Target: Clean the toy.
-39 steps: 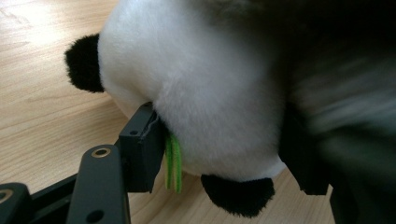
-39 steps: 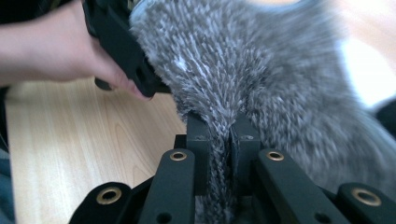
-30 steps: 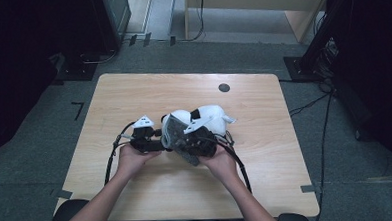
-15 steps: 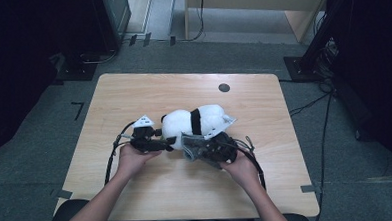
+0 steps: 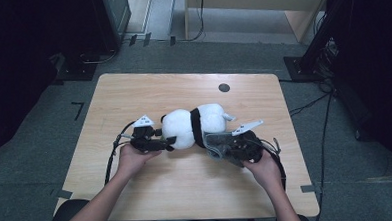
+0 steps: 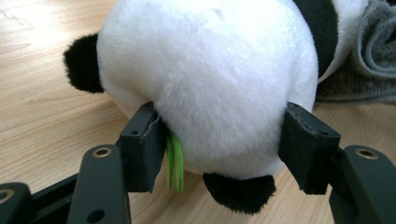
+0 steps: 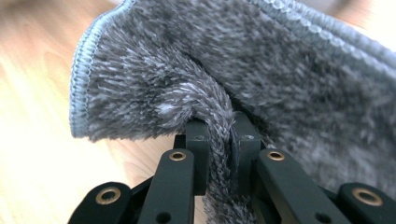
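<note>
The surface carries the toy panda at mid-frame, my left jaws clamped around its head. My right jaws pinch the grey towel beside its body; the wiping looks unfinished.

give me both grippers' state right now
left gripper: closed on the white and black plush panda
right gripper: closed on a fold of the grey fluffy cloth

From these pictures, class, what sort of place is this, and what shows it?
Probably a lab or recording room, not a home: a lone wooden table on grey carpet, black equipment stands at the edges, and cables trailing across the floor.
</note>
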Motion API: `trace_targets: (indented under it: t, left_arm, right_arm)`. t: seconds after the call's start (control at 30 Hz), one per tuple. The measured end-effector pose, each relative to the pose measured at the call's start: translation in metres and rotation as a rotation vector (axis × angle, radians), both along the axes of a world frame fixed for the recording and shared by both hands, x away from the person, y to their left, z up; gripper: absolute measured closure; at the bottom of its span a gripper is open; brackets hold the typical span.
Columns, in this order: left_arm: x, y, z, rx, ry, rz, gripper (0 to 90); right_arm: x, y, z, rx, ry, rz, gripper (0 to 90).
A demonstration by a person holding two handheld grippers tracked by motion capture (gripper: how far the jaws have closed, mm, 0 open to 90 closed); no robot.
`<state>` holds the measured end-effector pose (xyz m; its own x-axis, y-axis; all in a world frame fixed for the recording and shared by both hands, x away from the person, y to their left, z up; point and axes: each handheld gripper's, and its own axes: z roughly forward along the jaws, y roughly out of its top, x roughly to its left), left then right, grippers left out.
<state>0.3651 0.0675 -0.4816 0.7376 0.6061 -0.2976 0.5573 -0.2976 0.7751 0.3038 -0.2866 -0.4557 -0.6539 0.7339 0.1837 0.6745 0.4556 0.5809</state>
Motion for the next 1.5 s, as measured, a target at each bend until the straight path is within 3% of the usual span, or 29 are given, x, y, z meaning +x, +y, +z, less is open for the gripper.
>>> trace_targets:
  t: [0.5,0.67,0.77,0.97,1.1,1.3,1.5]
  left_arm:
    - [0.000,0.000,0.000,0.001,-0.001,0.001,36.9]
    - [0.000,0.000,0.000,0.001,-0.001,0.001,36.9]
    - [0.000,0.000,0.000,0.001,-0.001,0.002,36.8]
    - [-0.001,0.000,0.000,0.001,0.001,0.004,36.8]
    - [-0.001,0.000,0.000,0.002,-0.001,0.003,36.9]
    - [-0.001,0.000,0.000,0.001,-0.001,0.002,36.9]
    - [-0.001,0.000,0.000,0.002,0.001,0.003,36.9]
  right_arm:
    - [0.014,-0.054,-0.008,0.059,0.012,-0.204,81.9]
    - [0.013,-0.064,0.005,0.091,-0.050,-0.250,81.9]
    - [0.009,-0.064,0.024,0.138,-0.100,-0.259,82.0]
    - [0.005,-0.030,0.069,0.209,-0.229,-0.168,82.1]
    - [0.010,0.003,0.082,0.228,-0.266,-0.092,82.1]
    - [0.027,0.064,0.066,0.205,-0.223,0.024,82.1]
    - [0.035,0.101,0.047,0.178,-0.199,0.080,82.1]
